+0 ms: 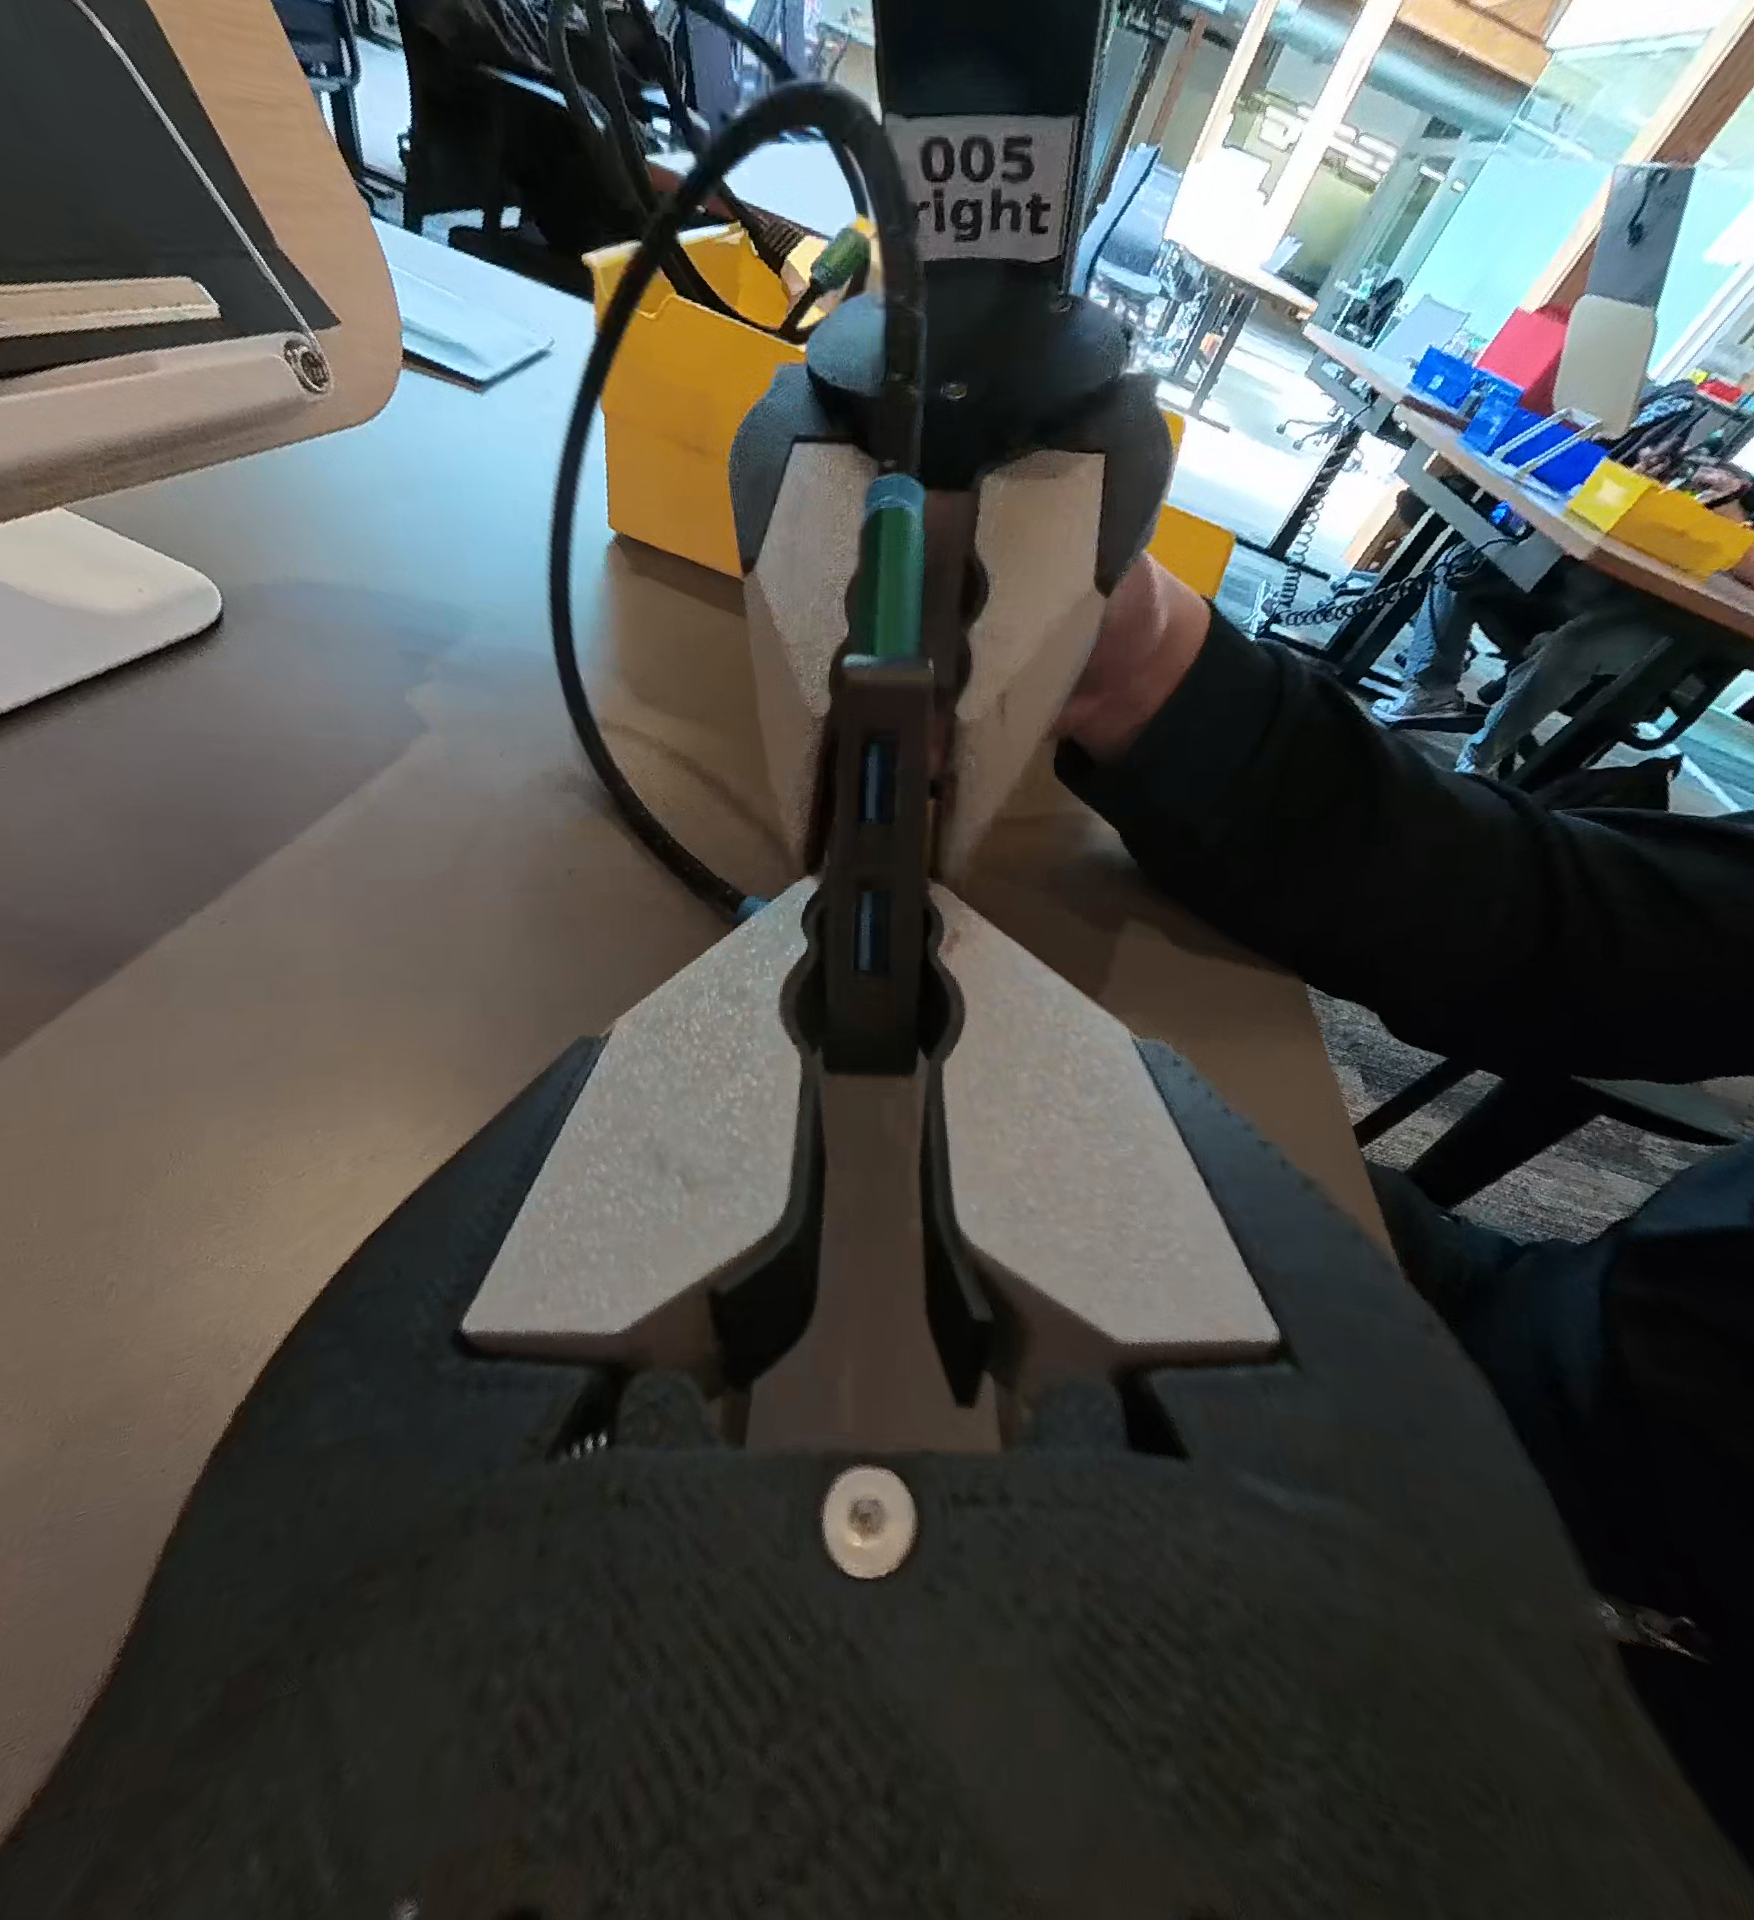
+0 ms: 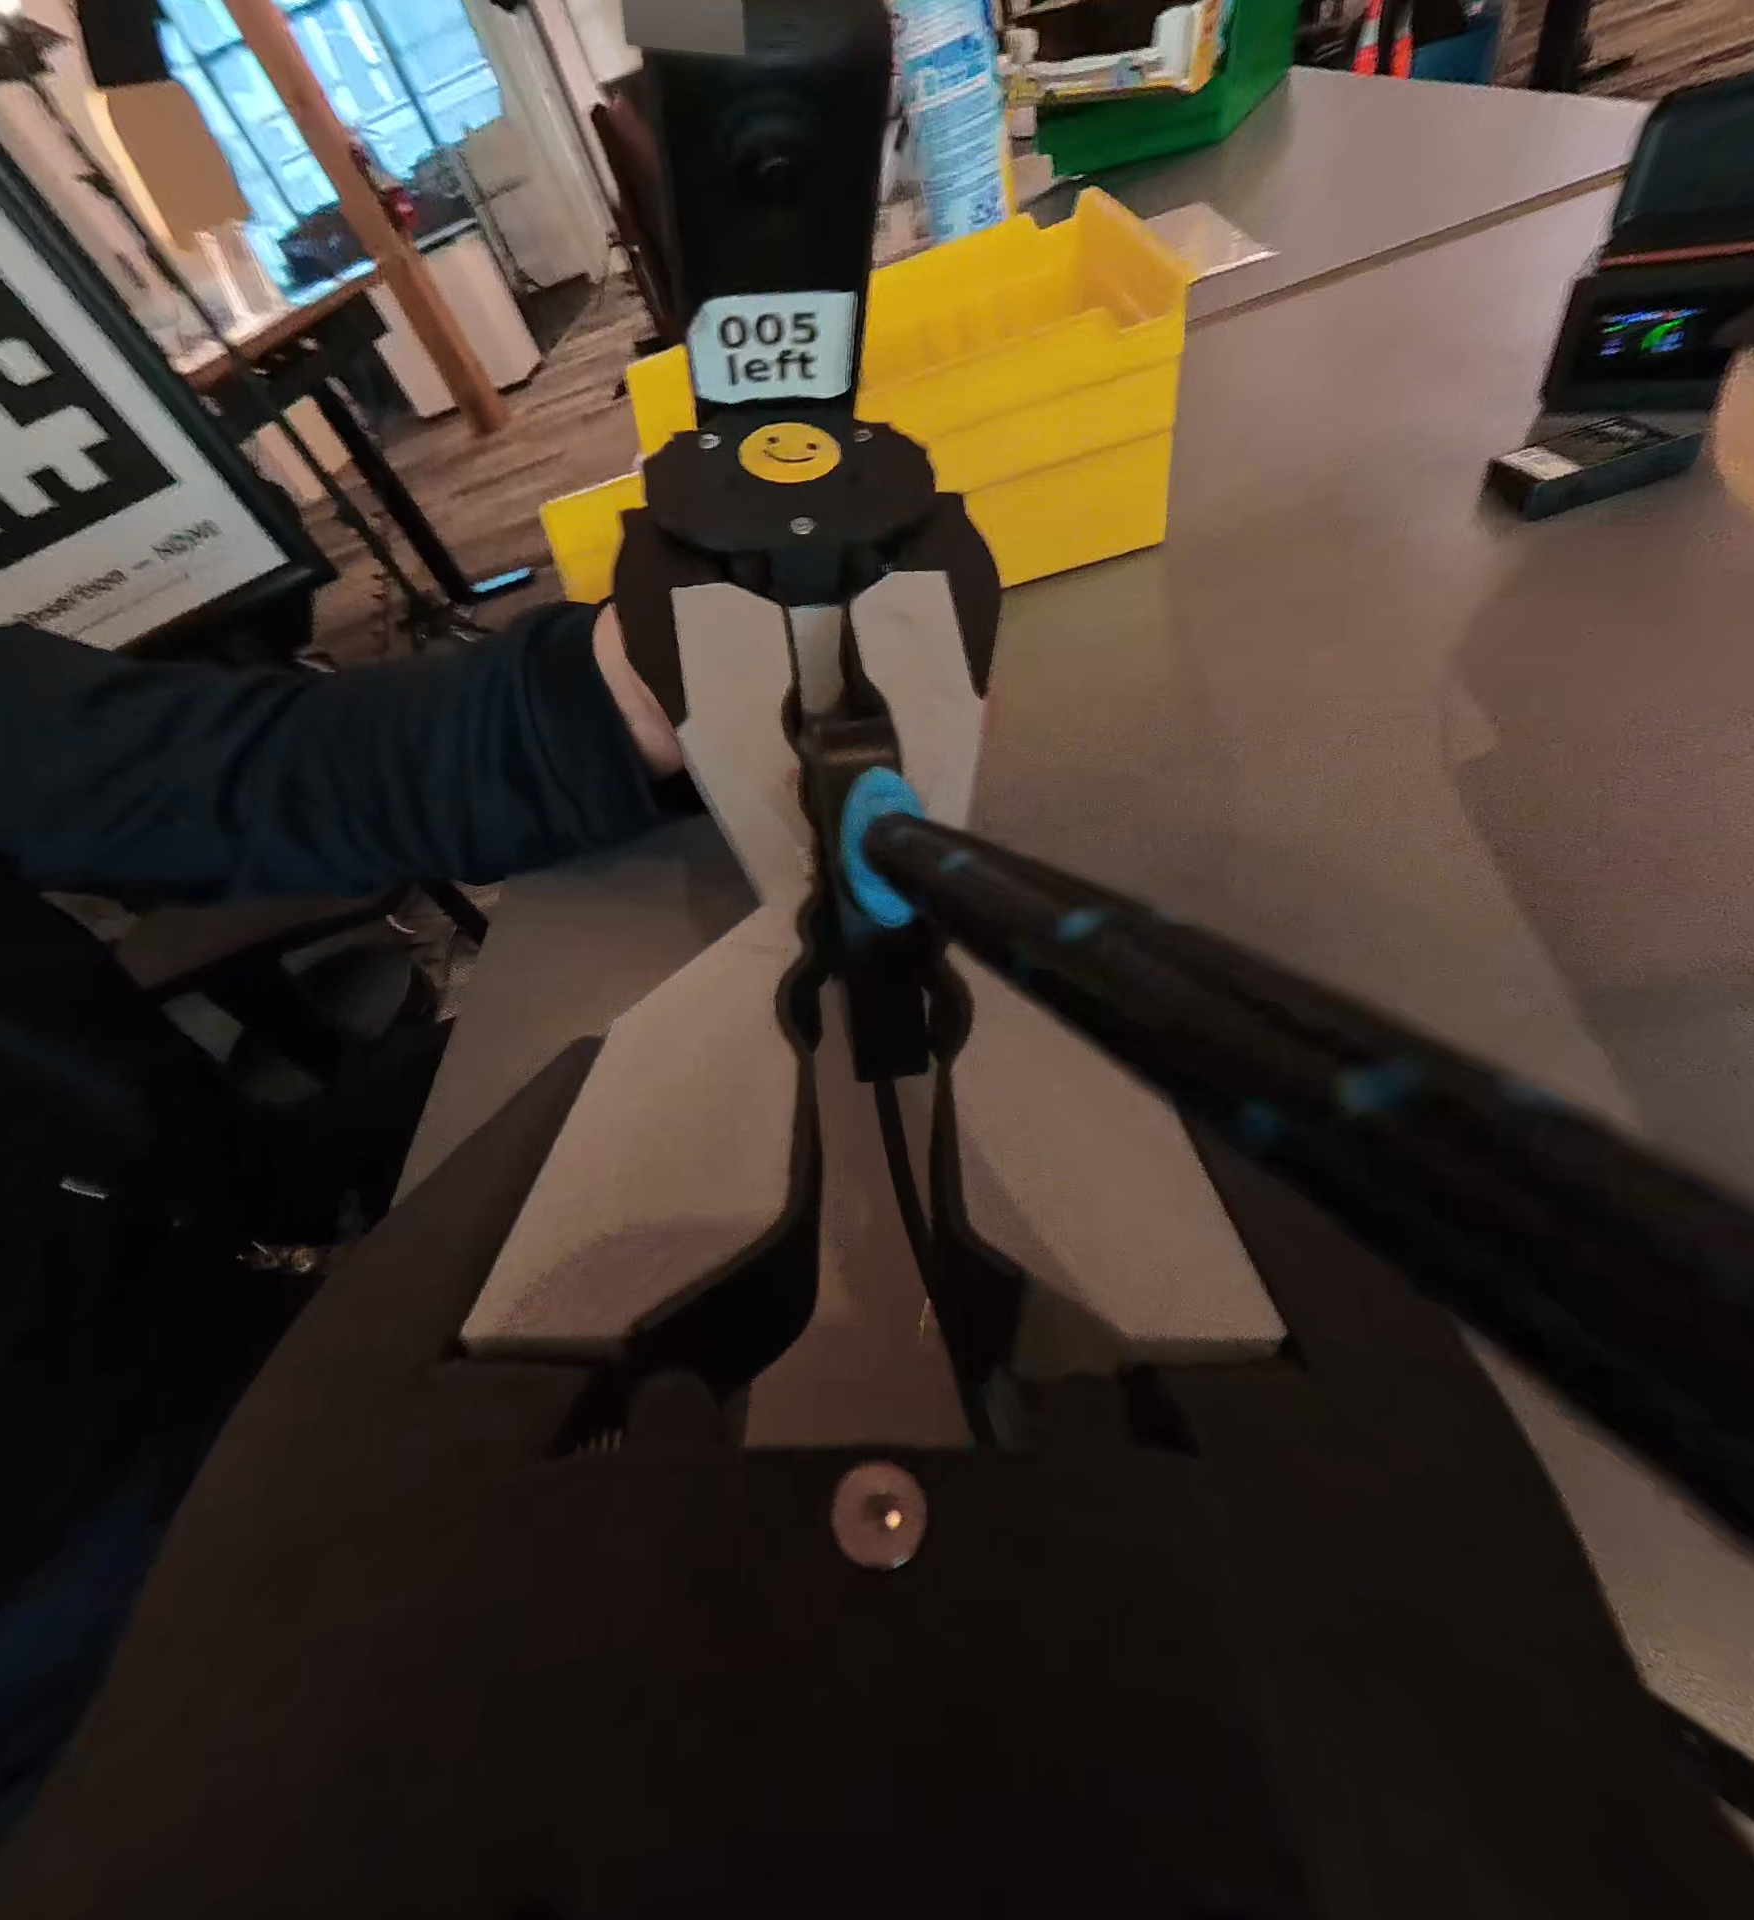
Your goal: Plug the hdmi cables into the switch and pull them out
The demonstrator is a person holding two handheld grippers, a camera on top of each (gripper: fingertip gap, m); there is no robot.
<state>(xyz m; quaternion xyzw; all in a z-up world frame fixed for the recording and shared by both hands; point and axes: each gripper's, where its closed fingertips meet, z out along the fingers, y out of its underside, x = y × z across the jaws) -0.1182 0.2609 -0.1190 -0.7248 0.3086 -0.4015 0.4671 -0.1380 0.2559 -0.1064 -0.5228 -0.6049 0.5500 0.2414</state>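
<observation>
My left gripper [image 1: 873, 920] is shut on a dark grey switch [image 1: 878, 1023] with blue ports and holds it above the tan table [image 1: 229, 1091]. My right gripper [image 1: 883, 831] faces it tip to tip, shut on a green HDMI plug [image 1: 894, 566] that meets the switch's far end. In the right wrist view my right gripper [image 2: 873, 940] grips that plug [image 2: 888, 1013], which looks black here. Opposite it, the left gripper [image 2: 837, 873] holds the switch [image 2: 842, 753]. A blue-collared plug [image 2: 873, 852] sits in the switch's side. Its thick black cable [image 2: 1268, 1081] runs off to the lower right.
A yellow bin [image 1: 675, 416] stands behind the grippers, also in the right wrist view [image 2: 1060, 416]. A monitor on a white foot [image 1: 73, 364] stands to the left. A black device with a lit screen [image 2: 1662, 332] sits at the far right. The table edge [image 1: 1330, 1039] and a sleeved arm [image 1: 1424, 862] lie close by. Less than 4 cm separates the two grippers' tips.
</observation>
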